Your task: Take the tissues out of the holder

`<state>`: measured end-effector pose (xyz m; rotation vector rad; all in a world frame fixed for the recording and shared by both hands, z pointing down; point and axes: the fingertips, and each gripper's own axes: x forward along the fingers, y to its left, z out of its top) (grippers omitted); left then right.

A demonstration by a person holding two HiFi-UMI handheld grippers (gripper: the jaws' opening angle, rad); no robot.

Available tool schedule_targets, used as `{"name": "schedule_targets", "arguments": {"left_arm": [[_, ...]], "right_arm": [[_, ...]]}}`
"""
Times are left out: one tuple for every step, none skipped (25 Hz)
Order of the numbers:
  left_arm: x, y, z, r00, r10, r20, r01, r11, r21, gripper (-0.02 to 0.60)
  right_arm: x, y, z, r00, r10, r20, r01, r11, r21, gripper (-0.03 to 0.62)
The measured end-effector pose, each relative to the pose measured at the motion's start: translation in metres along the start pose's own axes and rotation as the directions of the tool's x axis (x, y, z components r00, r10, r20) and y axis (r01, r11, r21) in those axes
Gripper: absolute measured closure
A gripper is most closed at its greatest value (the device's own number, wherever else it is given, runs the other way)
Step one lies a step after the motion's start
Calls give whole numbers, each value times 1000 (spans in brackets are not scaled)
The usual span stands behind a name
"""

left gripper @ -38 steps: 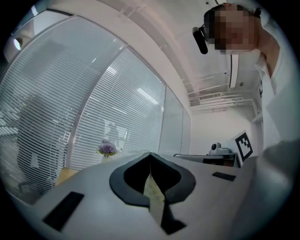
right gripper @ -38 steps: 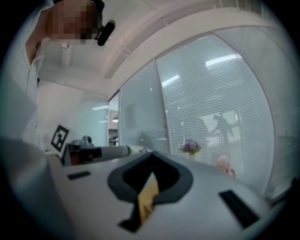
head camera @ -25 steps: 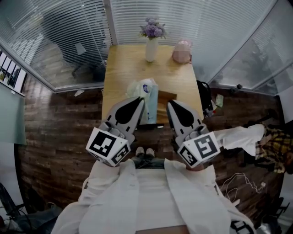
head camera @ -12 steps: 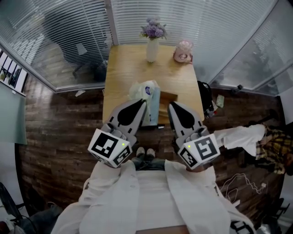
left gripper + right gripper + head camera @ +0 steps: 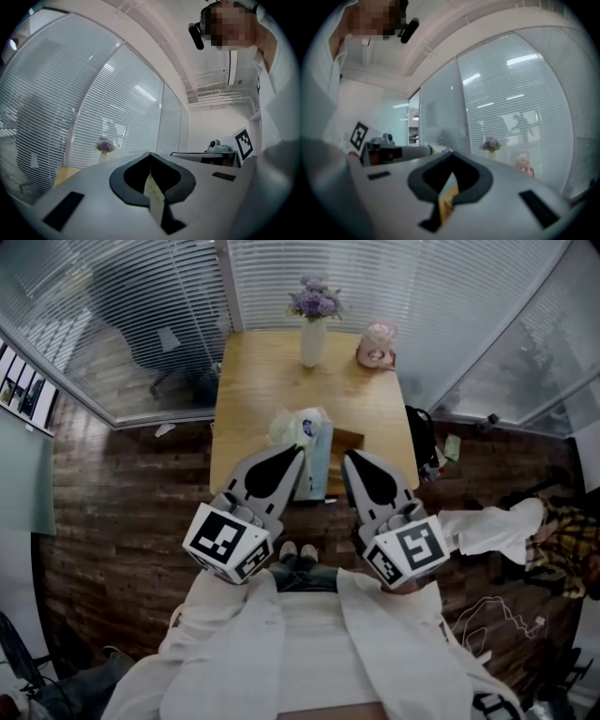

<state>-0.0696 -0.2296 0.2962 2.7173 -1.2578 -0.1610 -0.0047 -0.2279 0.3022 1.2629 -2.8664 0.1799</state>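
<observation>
Pale, crinkly wrapping is covering the tissues (image 5: 300,424), a soft pack with a blue mark on its face. The pack is standing up out of the light blue holder (image 5: 320,457), near the front edge of the wooden table (image 5: 253,381). A brown, flat thing (image 5: 347,438) is lying just beside the holder on its right; what it is cannot be told.

In the head view the left gripper (image 5: 298,450) is hovering with its tip just at the lower edge of the pack. Whether it is touching the pack cannot be told. In its own view its 2 jaws are standing almost together, leaving only a thin slit, and a pale dotted strip (image 5: 153,194) is showing in that slit. The right gripper (image 5: 348,457) is hanging just right of the holder, apart from the pack. Its jaws are likewise drawn nearly together, with only a sliver of yellow-brown wood (image 5: 446,199) showing through the gap.

Farther back on the table, a white vase (image 5: 311,341) of purple flowers is standing upright near the far edge. A pink rounded object (image 5: 377,345) is sitting near it, to the right. Slatted blinds (image 5: 394,287) are hanging behind the table. The person's white coat (image 5: 309,643) is filling the bottom of the head view.
</observation>
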Motion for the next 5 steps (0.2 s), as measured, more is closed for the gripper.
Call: {"name": "schedule_targets", "arguments": {"left_arm": [[1, 0, 0, 1000, -2, -2, 2, 1000, 2, 574], [2, -1, 0, 1000, -3, -4, 3, 1000, 3, 574], [3, -1, 0, 1000, -3, -6, 3, 1000, 3, 574], [3, -2, 1, 1000, -3, -6, 4, 1000, 4, 572], [4, -3, 2, 1000, -4, -6, 4, 1000, 5, 574]], "right_arm": [[0, -1, 0, 1000, -1, 0, 1, 1000, 0, 583], [-1, -2, 0, 1000, -4, 1, 4, 1000, 1, 583], [-1, -4, 1, 1000, -8, 3, 8, 1000, 1, 583], [-2, -6, 1, 1000, -11, 4, 11, 1000, 1, 583], [-2, -7, 2, 1000, -14, 6, 14, 1000, 2, 583]]}}
